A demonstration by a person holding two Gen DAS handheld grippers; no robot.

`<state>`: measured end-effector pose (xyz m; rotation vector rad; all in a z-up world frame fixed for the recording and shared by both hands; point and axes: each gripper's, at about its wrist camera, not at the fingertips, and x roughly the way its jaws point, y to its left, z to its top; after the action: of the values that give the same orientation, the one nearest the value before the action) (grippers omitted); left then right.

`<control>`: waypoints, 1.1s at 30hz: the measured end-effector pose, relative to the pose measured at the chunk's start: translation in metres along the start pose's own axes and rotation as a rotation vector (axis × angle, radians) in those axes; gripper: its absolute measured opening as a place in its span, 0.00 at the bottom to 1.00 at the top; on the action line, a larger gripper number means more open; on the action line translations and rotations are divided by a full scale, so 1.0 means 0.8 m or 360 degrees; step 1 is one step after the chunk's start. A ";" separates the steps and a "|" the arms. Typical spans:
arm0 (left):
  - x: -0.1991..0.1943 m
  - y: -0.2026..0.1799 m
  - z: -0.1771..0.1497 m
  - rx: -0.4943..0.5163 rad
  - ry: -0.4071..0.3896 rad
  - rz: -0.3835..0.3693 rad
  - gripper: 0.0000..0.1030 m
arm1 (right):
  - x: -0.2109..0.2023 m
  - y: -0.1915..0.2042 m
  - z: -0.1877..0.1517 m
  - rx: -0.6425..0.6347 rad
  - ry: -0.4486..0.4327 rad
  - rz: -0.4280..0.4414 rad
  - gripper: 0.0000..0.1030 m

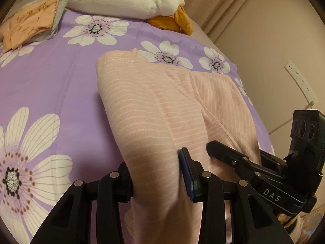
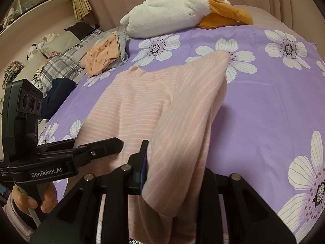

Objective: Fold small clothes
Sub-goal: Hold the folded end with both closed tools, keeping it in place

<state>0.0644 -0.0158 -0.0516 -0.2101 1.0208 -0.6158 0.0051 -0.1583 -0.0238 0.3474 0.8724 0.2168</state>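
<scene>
A pink striped garment (image 1: pixel 154 101) lies on the purple flowered bedspread (image 1: pixel 61 81), its near edge lifted off the cover. My left gripper (image 1: pixel 157 179) is shut on the left part of that edge, the cloth bunched between its pads. My right gripper (image 2: pixel 174 172) is shut on the right part, where a fold of the pink striped garment (image 2: pixel 142 105) drapes over and hides its right finger. Each gripper shows in the other's view, the right gripper (image 1: pixel 213 146) and the left gripper (image 2: pixel 117 144), close together at the hem.
A folded orange garment (image 2: pixel 101 59) lies on a grey one at the far left of the bed. A white plush toy (image 2: pixel 172 14) with orange feet sits at the back. Plaid pillows (image 2: pixel 65 61) and a dark cloth (image 2: pixel 59 95) lie left. A person's hand (image 2: pixel 30 201) holds the left gripper's handle.
</scene>
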 end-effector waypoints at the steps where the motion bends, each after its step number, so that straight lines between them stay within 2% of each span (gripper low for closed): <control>1: 0.000 0.001 0.001 -0.0003 0.0000 0.0001 0.37 | 0.001 -0.001 0.001 -0.0001 0.0002 0.0000 0.25; 33: 0.038 0.020 0.020 -0.0038 0.0059 0.0017 0.37 | 0.043 -0.013 0.012 0.0031 0.0050 -0.0027 0.25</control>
<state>0.0952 -0.0220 -0.0725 -0.2143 1.0649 -0.5999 0.0343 -0.1587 -0.0463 0.3555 0.9087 0.1985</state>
